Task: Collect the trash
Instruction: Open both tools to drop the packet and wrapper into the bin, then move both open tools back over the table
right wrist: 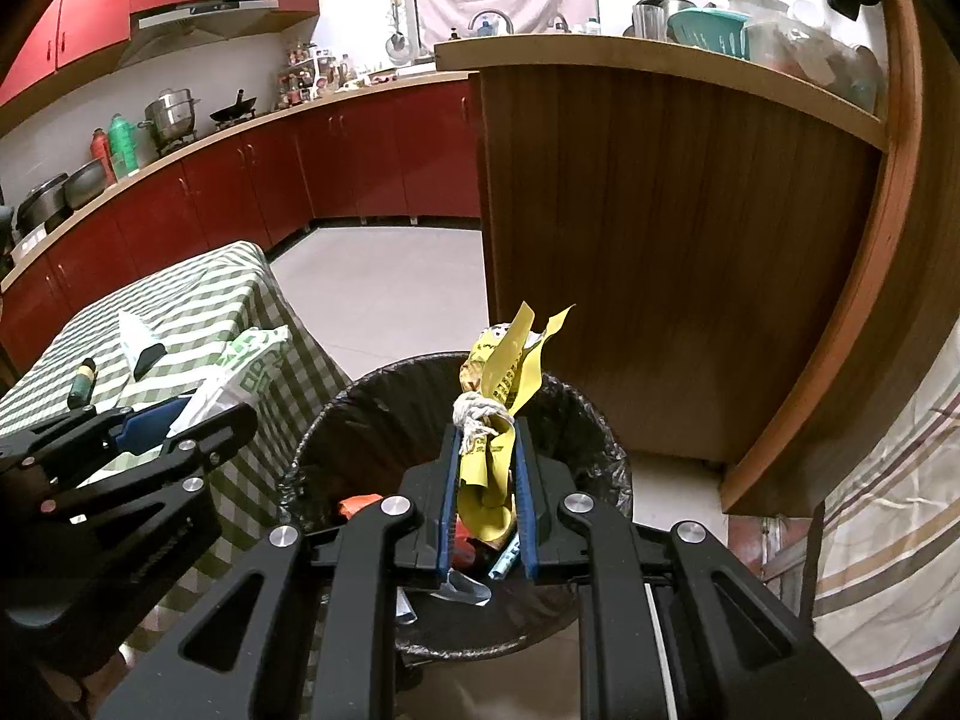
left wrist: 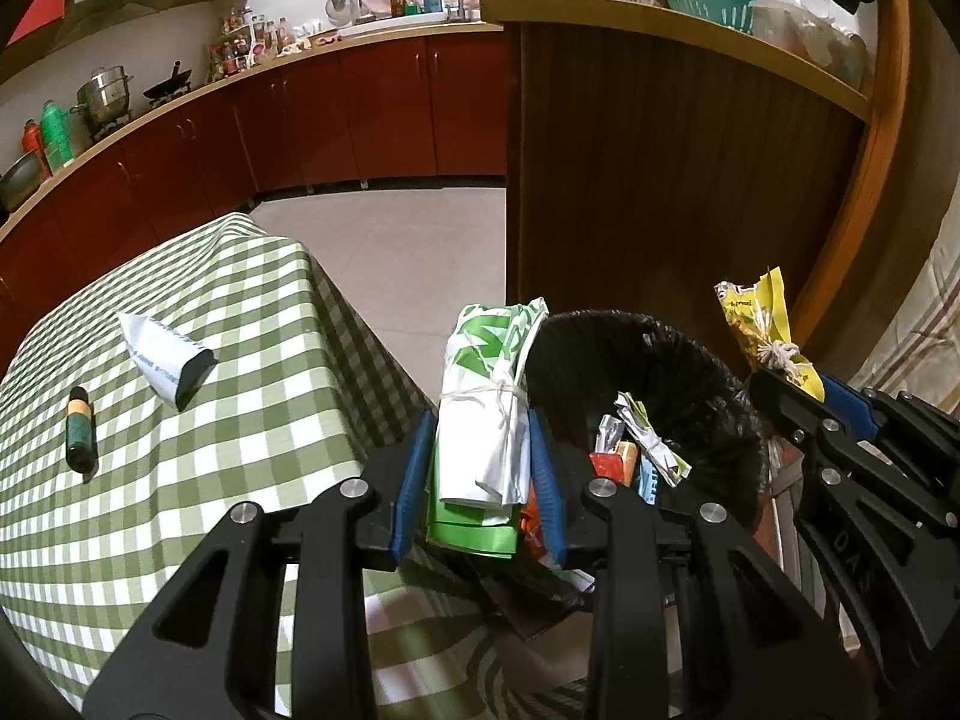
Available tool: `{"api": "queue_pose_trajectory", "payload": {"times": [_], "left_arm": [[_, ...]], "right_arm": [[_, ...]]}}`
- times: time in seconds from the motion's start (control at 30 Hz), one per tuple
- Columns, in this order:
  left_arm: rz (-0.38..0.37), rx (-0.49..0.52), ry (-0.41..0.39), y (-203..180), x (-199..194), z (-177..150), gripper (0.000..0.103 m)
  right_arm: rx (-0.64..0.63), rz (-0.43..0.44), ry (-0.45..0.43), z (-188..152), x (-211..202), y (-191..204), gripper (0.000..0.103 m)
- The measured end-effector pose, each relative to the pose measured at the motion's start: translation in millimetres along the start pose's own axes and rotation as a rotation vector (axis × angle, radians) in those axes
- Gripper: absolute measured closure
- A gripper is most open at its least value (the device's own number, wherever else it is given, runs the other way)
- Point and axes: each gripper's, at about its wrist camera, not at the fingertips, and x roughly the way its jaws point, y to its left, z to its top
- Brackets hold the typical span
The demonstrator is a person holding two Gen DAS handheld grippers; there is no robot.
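Trash bin (right wrist: 336, 438), already lined and part full, sits beside the checked table's (left wrist: 180, 480) corner. My left gripper (left wrist: 480, 450) pinches a tied white-and-green bag (left wrist: 486, 396) at its rim, my right gripper (right wrist: 485, 480) pinches a knotted yellow wrapper (right wrist: 501, 384) over it. I should centre both over the mouth before letting go.

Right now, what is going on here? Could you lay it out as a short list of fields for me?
Place: a kitchen with red cabinets
Left gripper: shut on a white and green bundle tied with string
Right gripper: shut on a yellow wrapper knotted with string
Bin: black-lined, beside the table, already holding several wrappers
Bundle position: near the bin's rim on the table side
Wrapper position: above the bin's opening
Table: green checked cloth
Still on table: a white tube and a small dark green bottle
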Motion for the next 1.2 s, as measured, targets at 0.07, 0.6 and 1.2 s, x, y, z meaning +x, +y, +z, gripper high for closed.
{"api": "queue_pose_trajectory", "payload": {"times": [0.07,0.6,1.2], "left_arm": [[0.002,0.003,0.003,-3.0,4.1,0.0,0.072],[-0.006,-0.009,0.07,-8.6,27.9,8.6,0.051],[0.015,-0.021,0.06,-4.0,24.8,8.0,0.04]], "right_arm": [[0.002,0.0,0.002,0.2,1.5,-0.4,0.086],[0.031,0.012,0.03,3.6,23.3,-10.6,0.081],[0.049,-0.006,0.02,4.7,19.2,-15.3,0.064]]}}
